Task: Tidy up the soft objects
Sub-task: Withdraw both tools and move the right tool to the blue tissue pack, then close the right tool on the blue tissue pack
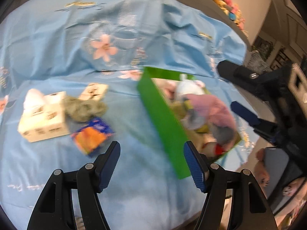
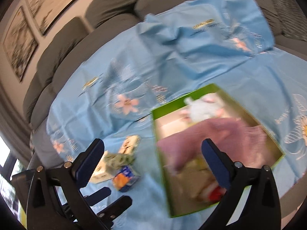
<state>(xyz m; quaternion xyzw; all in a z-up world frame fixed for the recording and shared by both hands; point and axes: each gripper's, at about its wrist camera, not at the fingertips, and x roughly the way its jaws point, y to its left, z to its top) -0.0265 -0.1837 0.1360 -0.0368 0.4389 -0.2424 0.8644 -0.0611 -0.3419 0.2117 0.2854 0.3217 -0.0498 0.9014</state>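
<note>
A green box lies on a blue flowered sheet and holds several soft toys: a pink plush, a white plush and others. A grey-green cloth lies left of the box beside a white tissue box and an orange-blue packet. My left gripper is open and empty, above the sheet by the box's near corner. My right gripper is open and empty above the box; it also shows in the left wrist view.
A small white carton lies behind the cloth. Grey sofa cushions rise behind the sheet. Plush toys sit along the sofa back. Framed pictures hang on the wall.
</note>
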